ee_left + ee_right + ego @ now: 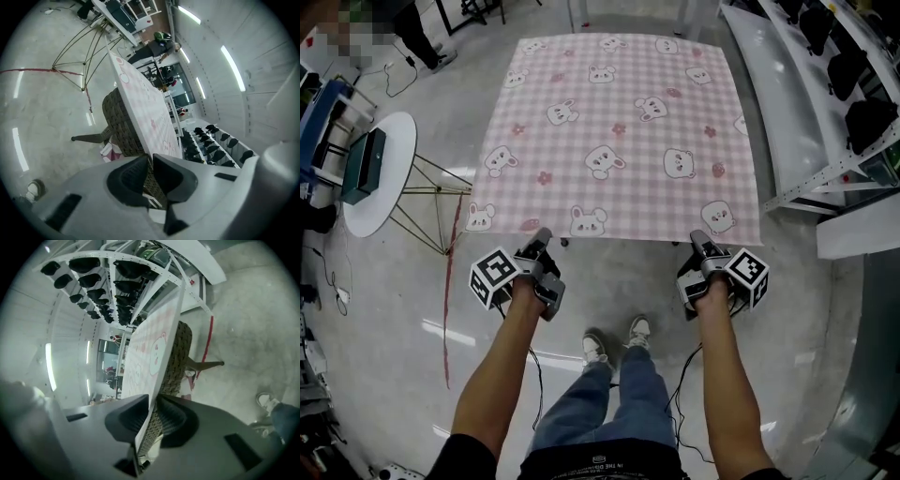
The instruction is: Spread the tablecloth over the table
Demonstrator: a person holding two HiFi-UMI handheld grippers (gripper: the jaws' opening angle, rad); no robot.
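We are holding the pink checked tablecloth (619, 131), lying flat over the woven-sided table (119, 126), by its near edge: left gripper (542, 236) and right gripper (699, 238) are each clamping that hem. A round side table (396, 141) carrying a teal box (364, 167) is standing near its left; white shelving (797, 112) is flanking the right.

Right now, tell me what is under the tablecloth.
Under the tablecloth, the gripper views show the table's woven brown side and one leg. The tabletop itself is fully covered and cannot be seen.
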